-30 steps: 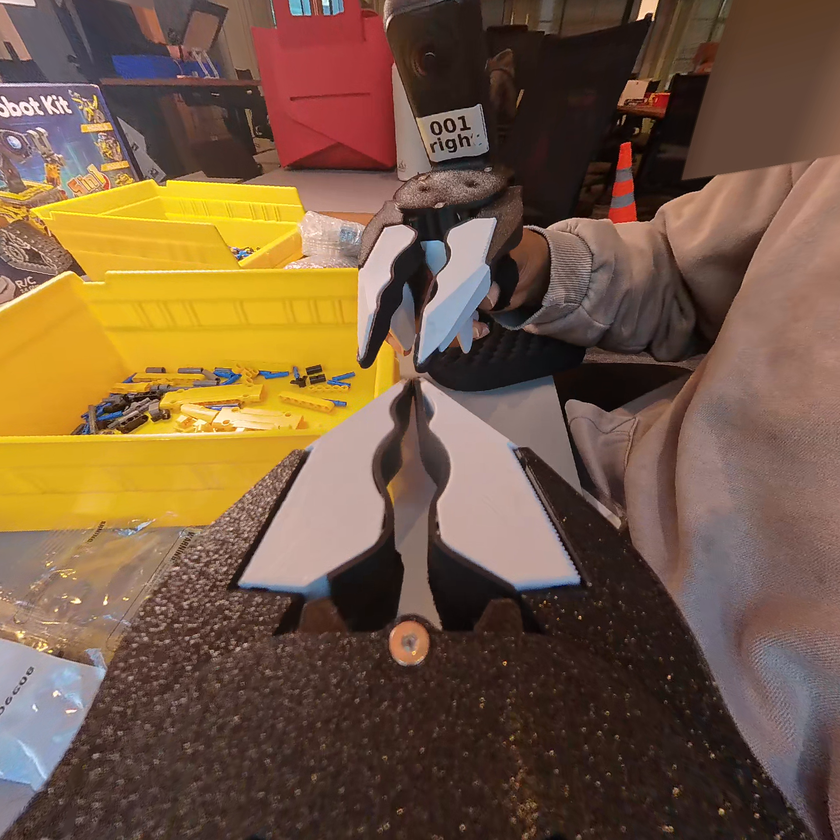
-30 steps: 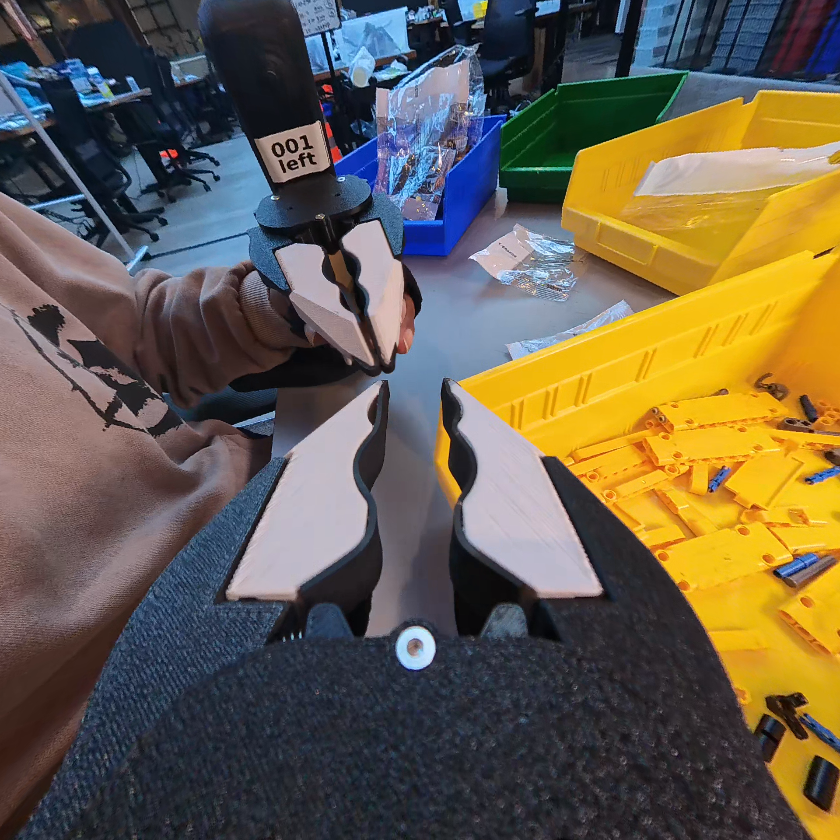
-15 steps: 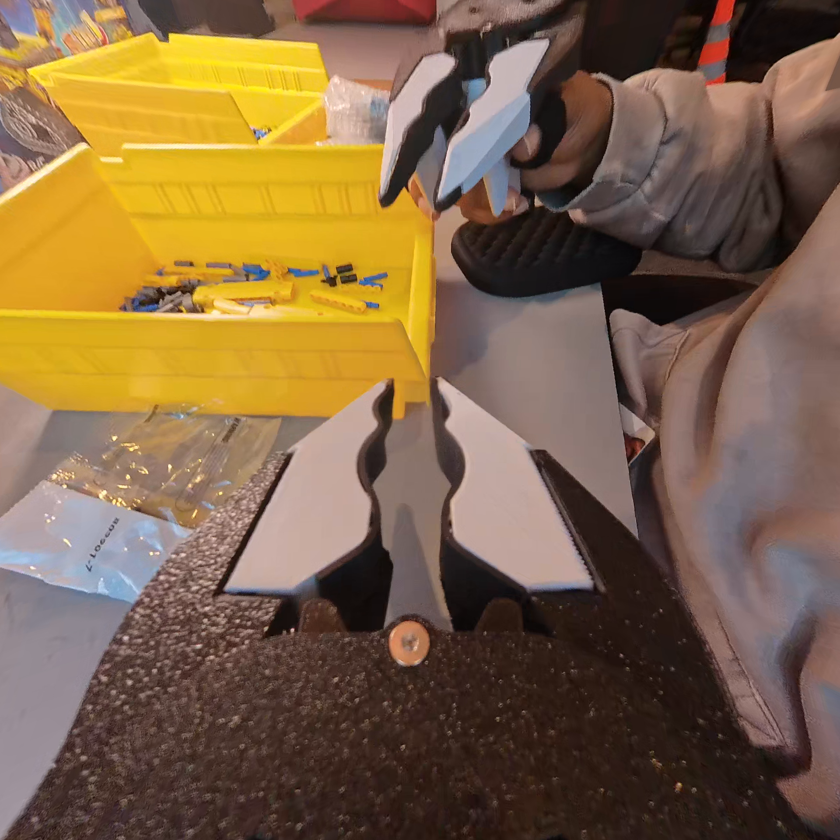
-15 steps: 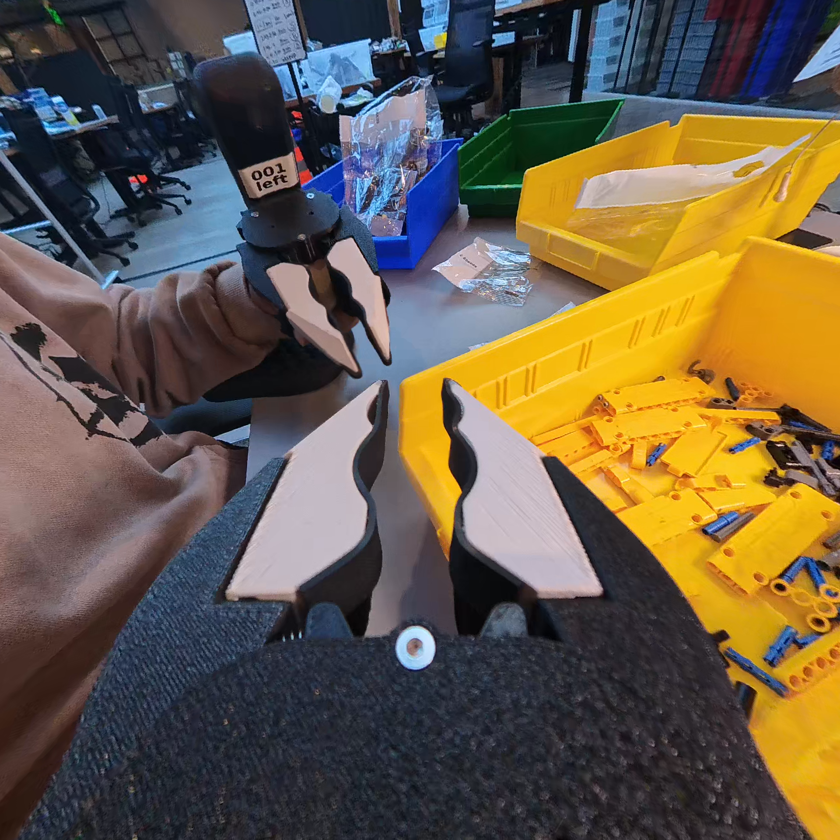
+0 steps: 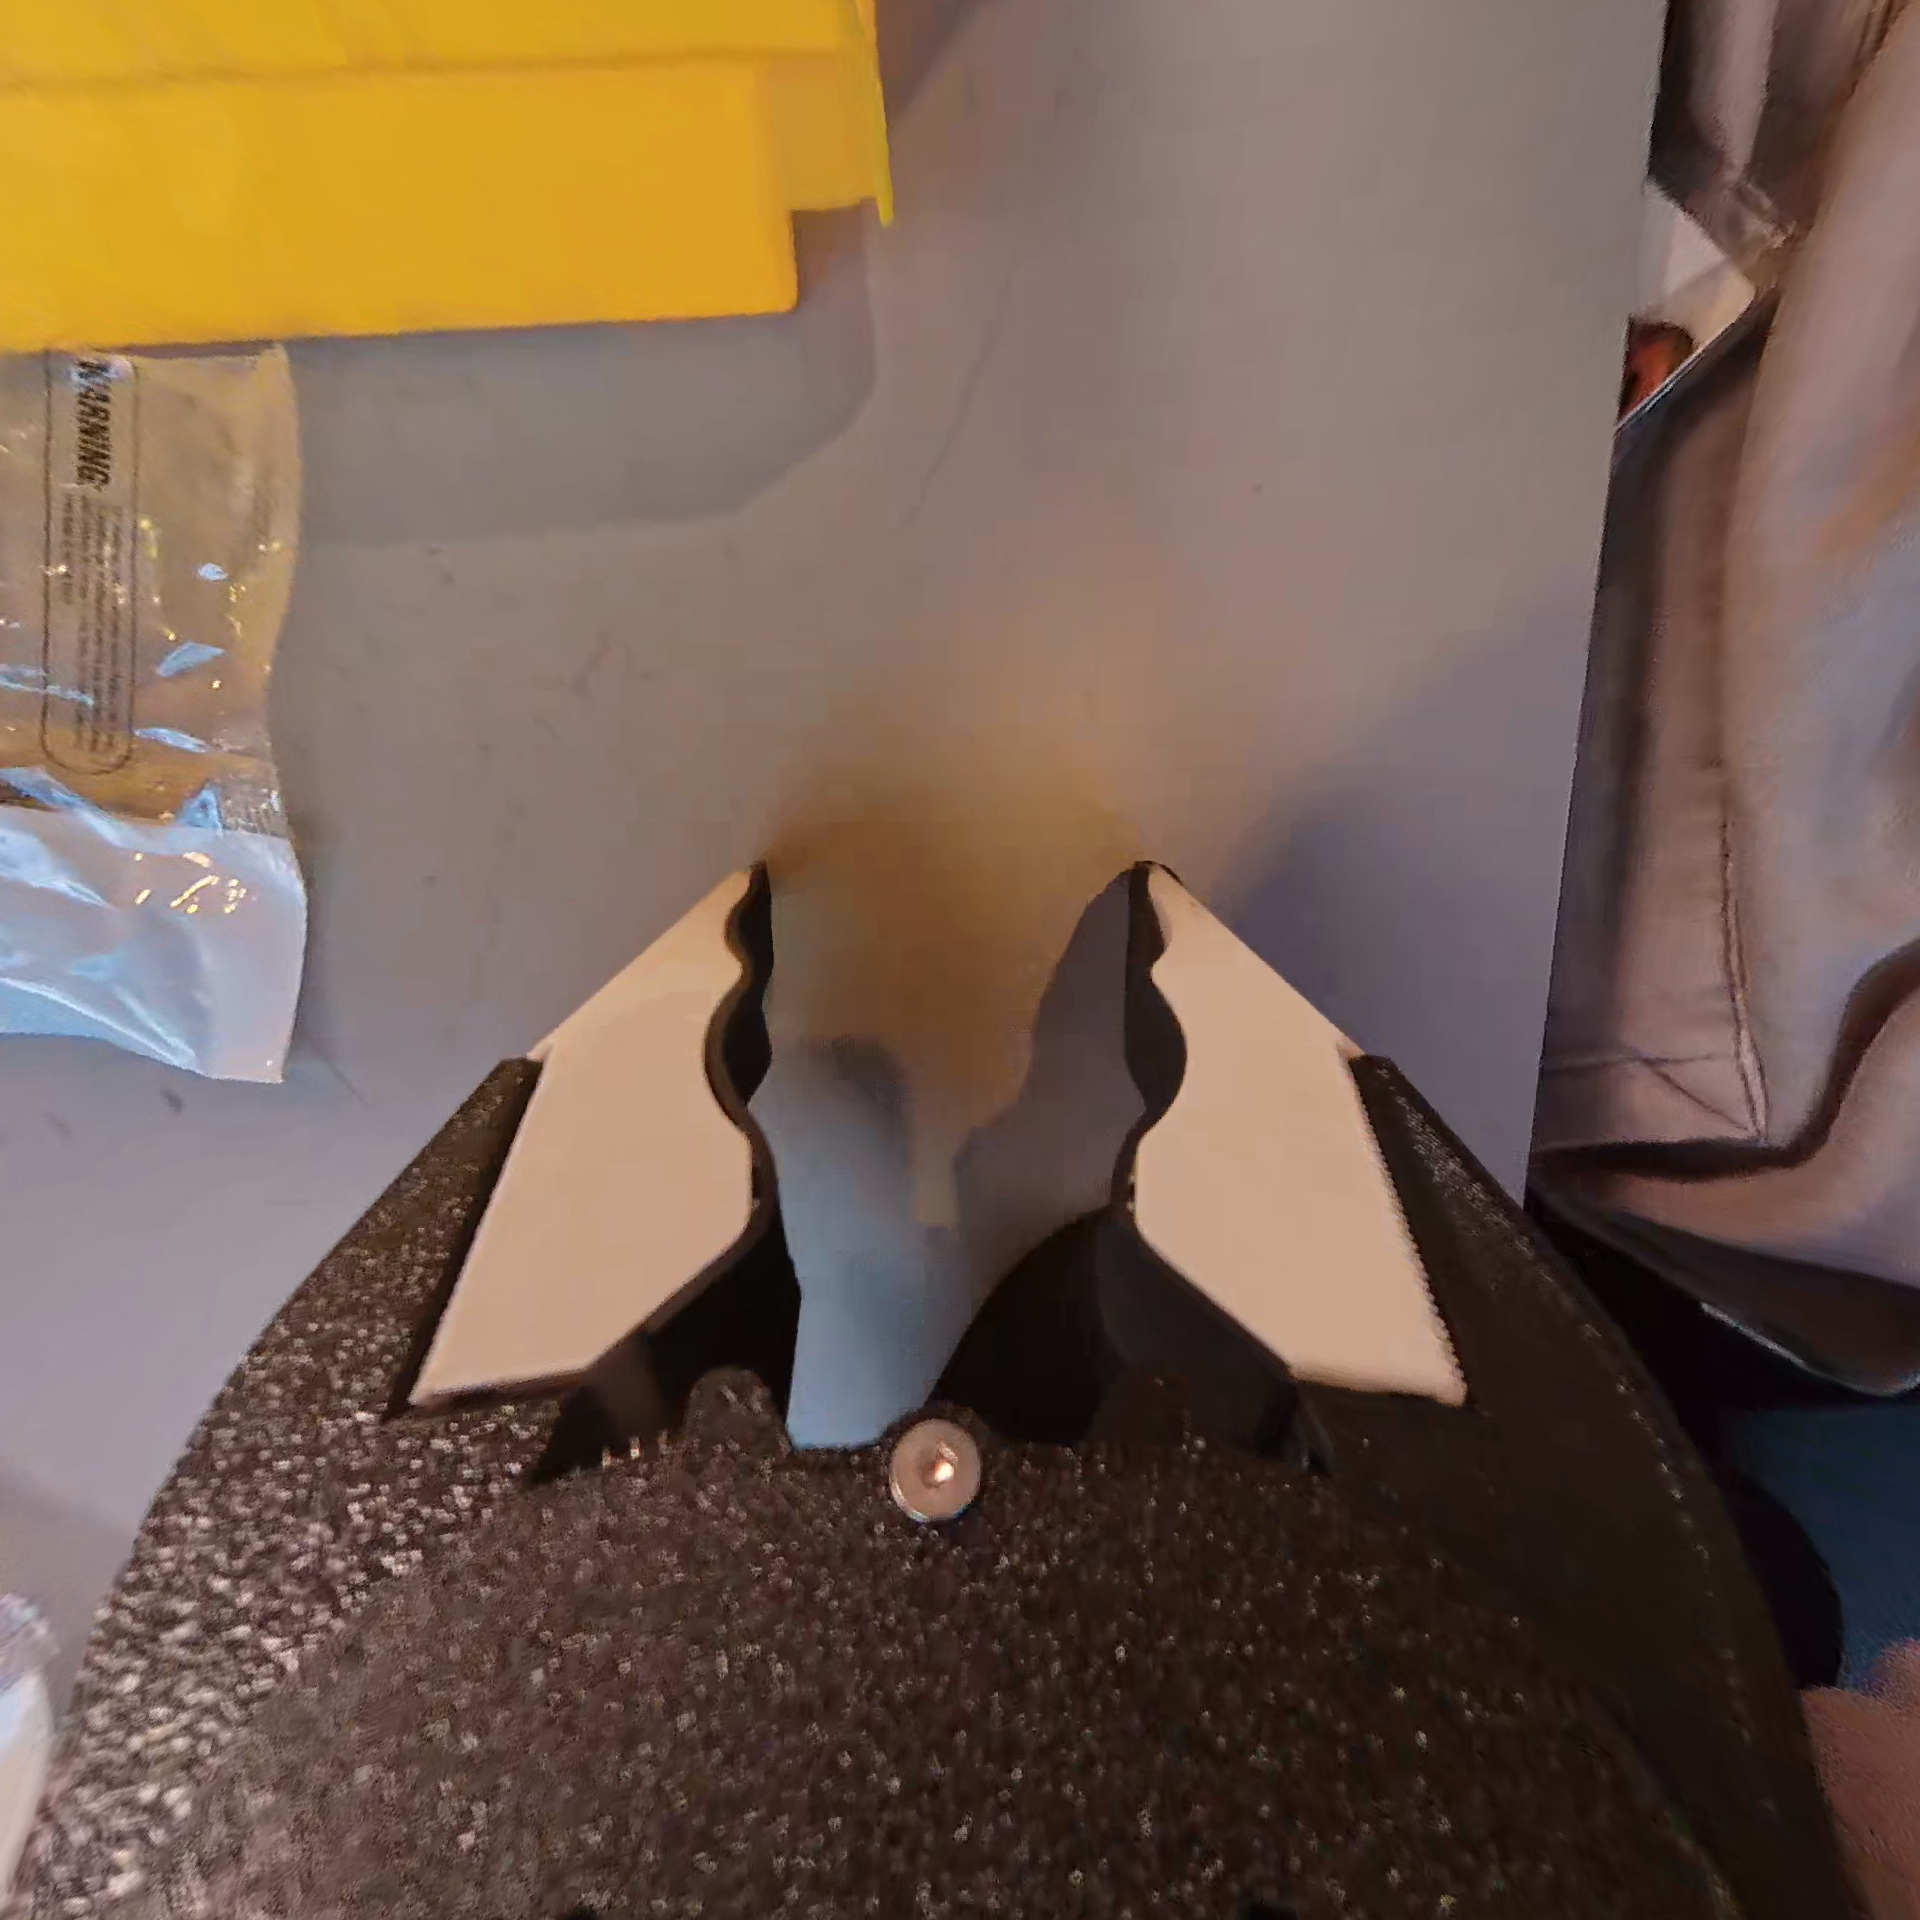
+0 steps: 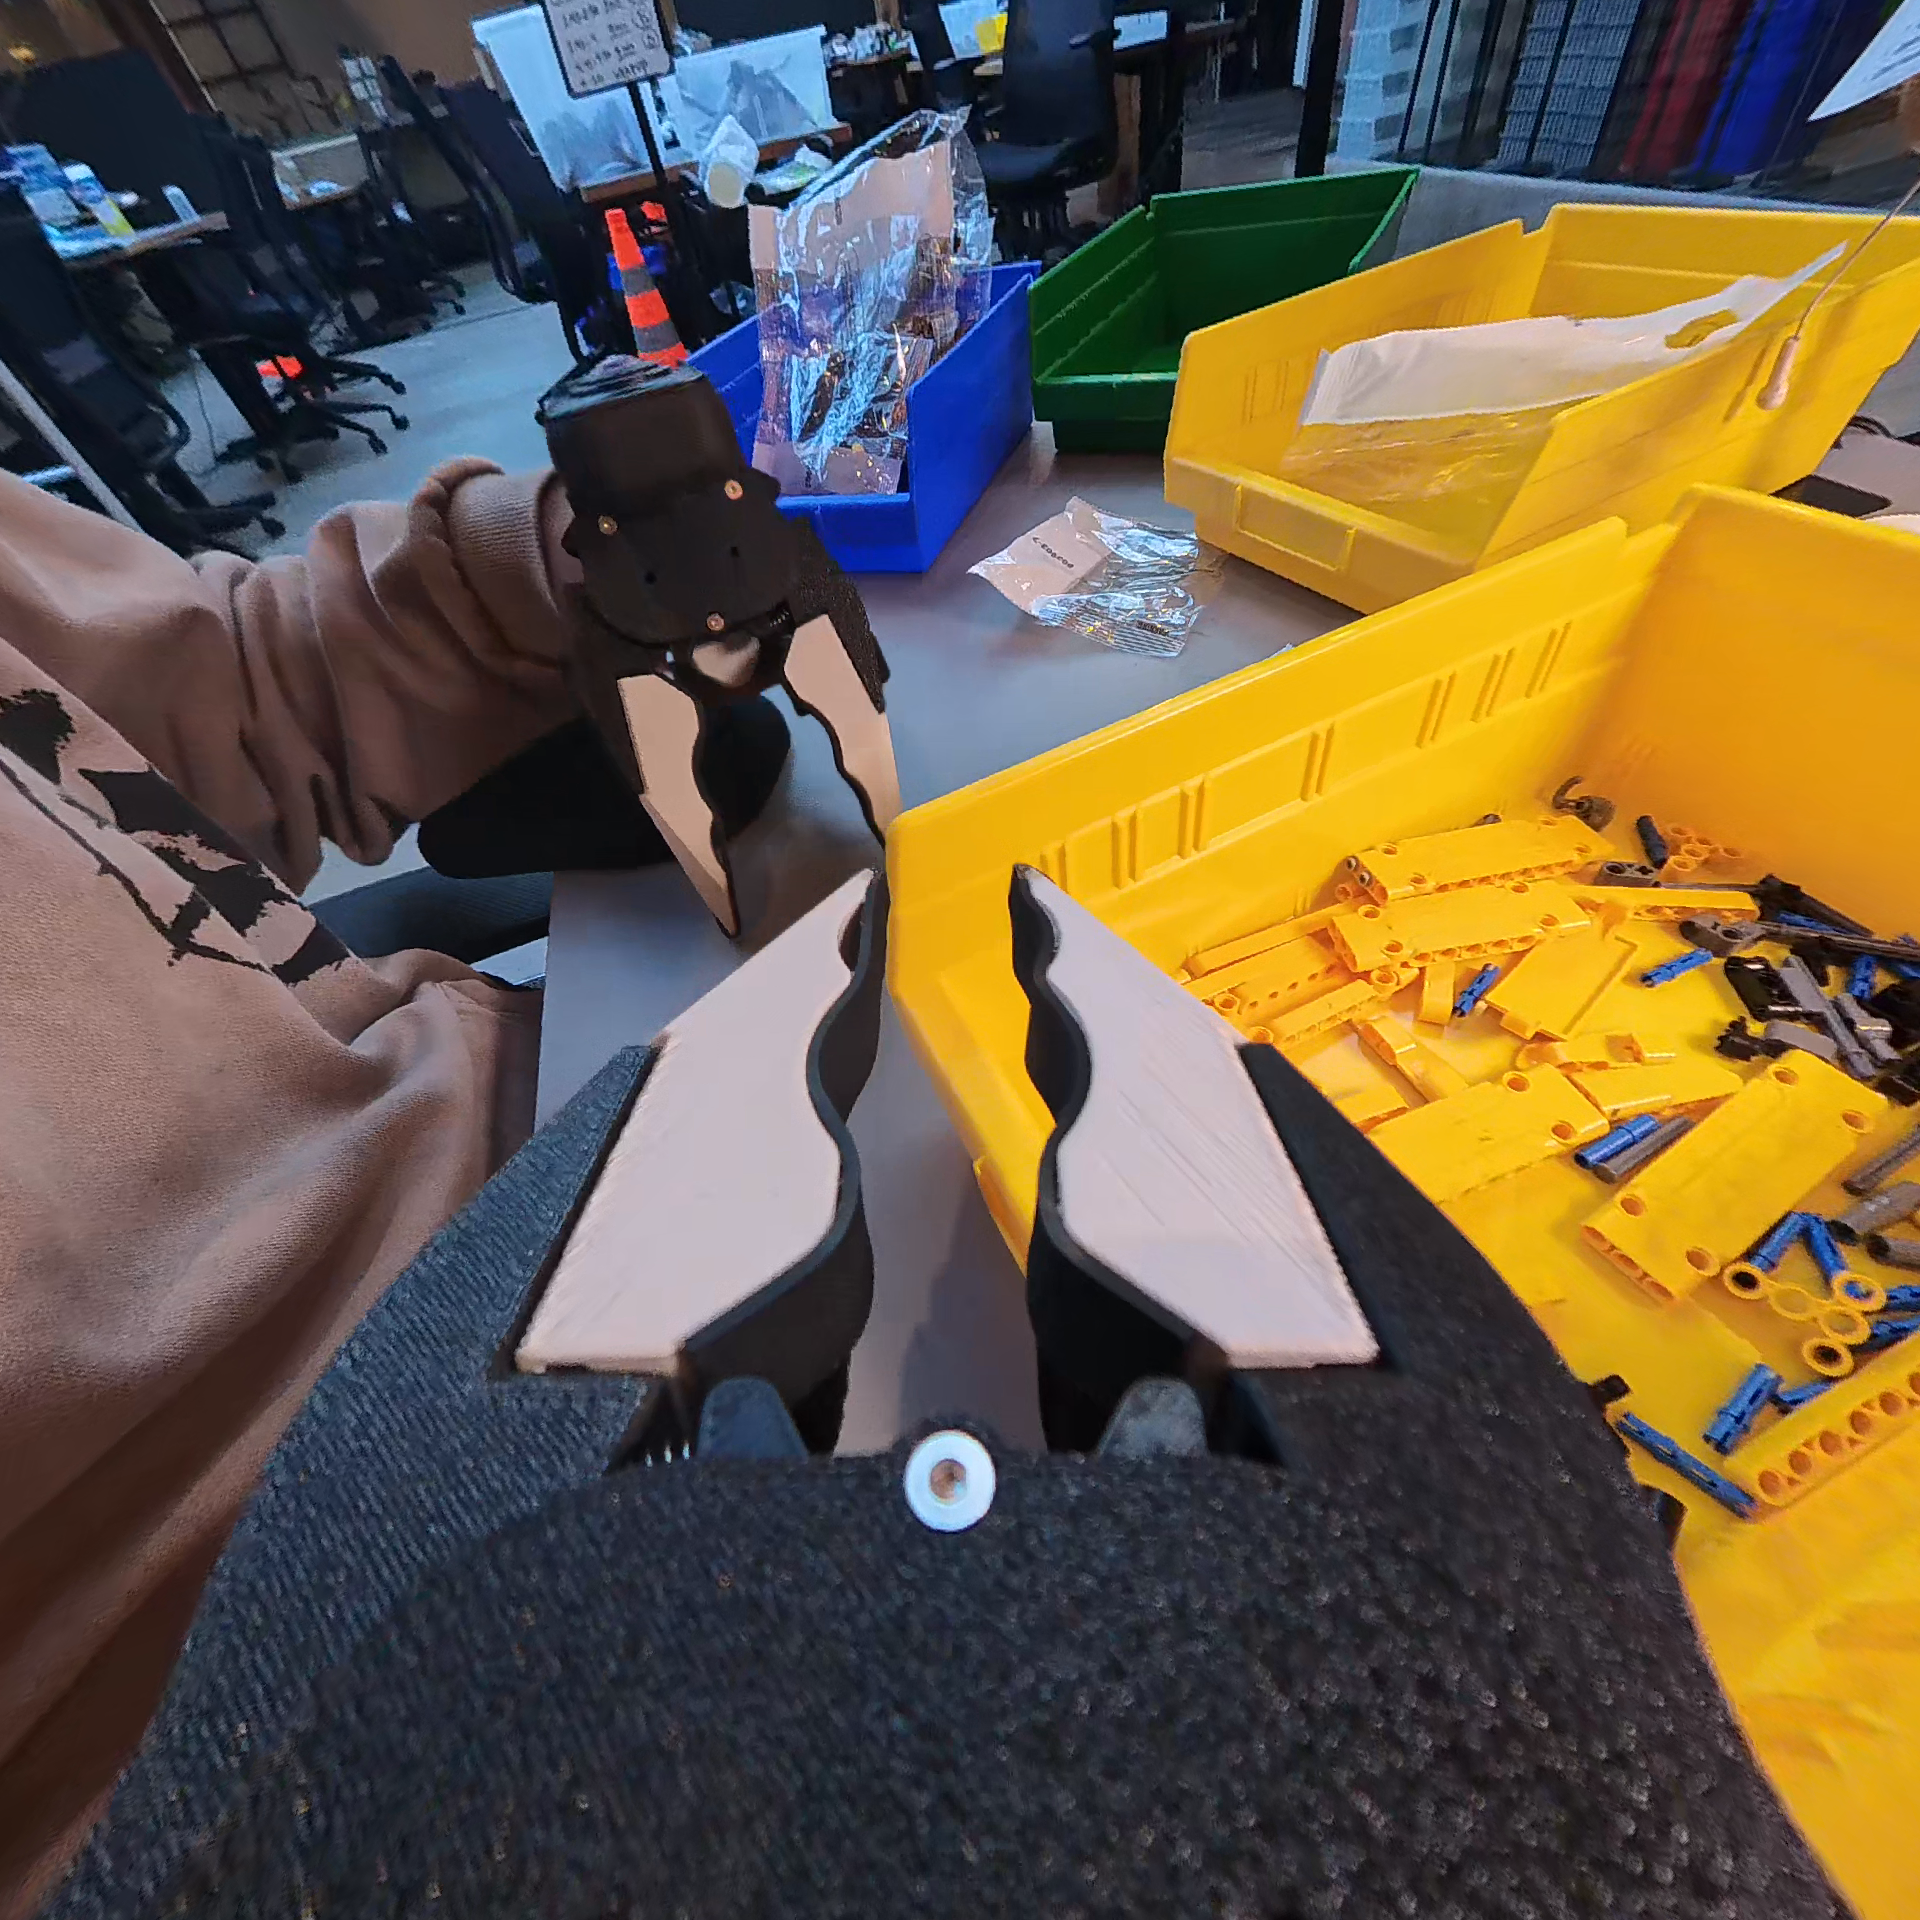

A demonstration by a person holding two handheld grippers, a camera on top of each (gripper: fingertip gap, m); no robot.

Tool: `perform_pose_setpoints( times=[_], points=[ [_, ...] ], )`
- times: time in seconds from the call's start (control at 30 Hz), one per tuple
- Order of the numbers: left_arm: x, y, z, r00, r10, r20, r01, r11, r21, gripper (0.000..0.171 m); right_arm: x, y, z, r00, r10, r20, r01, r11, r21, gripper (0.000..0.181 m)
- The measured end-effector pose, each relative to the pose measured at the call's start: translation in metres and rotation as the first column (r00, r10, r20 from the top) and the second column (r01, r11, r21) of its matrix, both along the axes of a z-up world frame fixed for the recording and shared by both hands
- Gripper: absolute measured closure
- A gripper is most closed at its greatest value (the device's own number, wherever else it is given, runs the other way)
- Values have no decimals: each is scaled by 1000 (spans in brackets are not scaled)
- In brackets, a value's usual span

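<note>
Yellow bin (image 6: 1299,748) of yellow, blue and grey building pieces (image 6: 1558,1039) sits on the grey table (image 5: 1195,520). Right gripper (image 6: 948,878) over the bin's near corner, jaws apart, holding nothing. Left gripper (image 5: 951,871) tipped down at bare table just beside the bin, jaws spread wide, empty. Clear plastic bags (image 5: 125,644) lie left of it.
</note>
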State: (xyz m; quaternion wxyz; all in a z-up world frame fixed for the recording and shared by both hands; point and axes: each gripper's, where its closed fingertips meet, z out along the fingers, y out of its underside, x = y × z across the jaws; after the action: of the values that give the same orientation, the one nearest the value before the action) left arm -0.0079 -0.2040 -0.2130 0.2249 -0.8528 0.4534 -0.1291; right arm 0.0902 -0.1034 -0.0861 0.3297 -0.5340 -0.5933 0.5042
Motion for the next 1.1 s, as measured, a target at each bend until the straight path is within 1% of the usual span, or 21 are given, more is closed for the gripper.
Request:
perform_pose_setpoints(
  times=[0.03,0.1,0.17,0.2,0.23,0.27,0.3,0.33,0.4,0.43,0.47,0.5,0.53,0.57,0.63,0.73,0.83,0.93,1.03,1.1],
  points=[
    [-6,-1,1,1000,3,-23,-3,1000,-2,100,1,1,0,1000,-4,1,4,1000,5,158],
    [-16,1,7,999,24,-28,-24,1000,12,97,2,4,0,1000,-14,0,14,1000,15,158],
    [-28,11,19,997,75,4,-75,994,82,98,5,8,1,1000,-27,-4,27,999,18,158],
    [-35,20,29,992,120,34,-124,982,143,103,6,10,2,999,-33,-6,33,999,16,158],
    [-44,32,40,980,180,81,-193,959,210,112,7,12,2,999,-39,-10,39,999,14,158],
    [-54,45,53,959,240,150,-274,922,272,114,9,14,3,999,-43,-13,43,999,12,158],
    [-63,57,67,926,294,239,-360,878,314,117,10,17,4,999,-48,-17,48,999,15,158],
    [-73,68,79,879,343,332,-450,828,335,120,11,20,6,998,-57,-21,58,998,22,158],
    [-92,85,97,772,405,490,-594,733,331,120,13,29,13,997,-76,-34,77,996,37,158],
    [-101,92,101,721,426,546,-647,695,312,121,14,34,18,995,-87,-46,89,995,42,158],
    [-109,97,101,679,453,577,-689,664,289,122,15,39,23,993,-98,-58,101,994,47,158],
    [-115,102,97,656,474,587,-711,648,271,120,16,45,28,992,-110,-68,114,992,55,158],
    [-119,106,93,645,489,587,-723,640,261,120,18,51,33,990,-121,-77,127,990,66,158],
    [-122,109,89,641,505,579,-728,638,250,120,19,57,38,988,-132,-82,139,987,81,158],
    [-125,117,85,649,516,559,-721,650,238,117,21,71,45,985,-151,-85,160,981,111,159],
    [-133,136,91,652,518,554,-723,646,246,116,20,95,49,981,-179,-80,189,971,146,159],
    [-140,161,105,644,495,583,-731,624,277,116,15,118,51,973,-210,-97,224,960,168,159],
    [-145,178,107,649,477,592,-738,584,338,114,6,134,47,969,-220,-114,237,957,167,159],
    [-148,179,93,678,485,552,-724,569,390,114,0,143,41,966,-222,-130,242,954,175,159],
    [-146,178,80,689,499,526,-714,590,376,112,0,147,36,966,-222,-132,245,951,192,158]
  ],
)
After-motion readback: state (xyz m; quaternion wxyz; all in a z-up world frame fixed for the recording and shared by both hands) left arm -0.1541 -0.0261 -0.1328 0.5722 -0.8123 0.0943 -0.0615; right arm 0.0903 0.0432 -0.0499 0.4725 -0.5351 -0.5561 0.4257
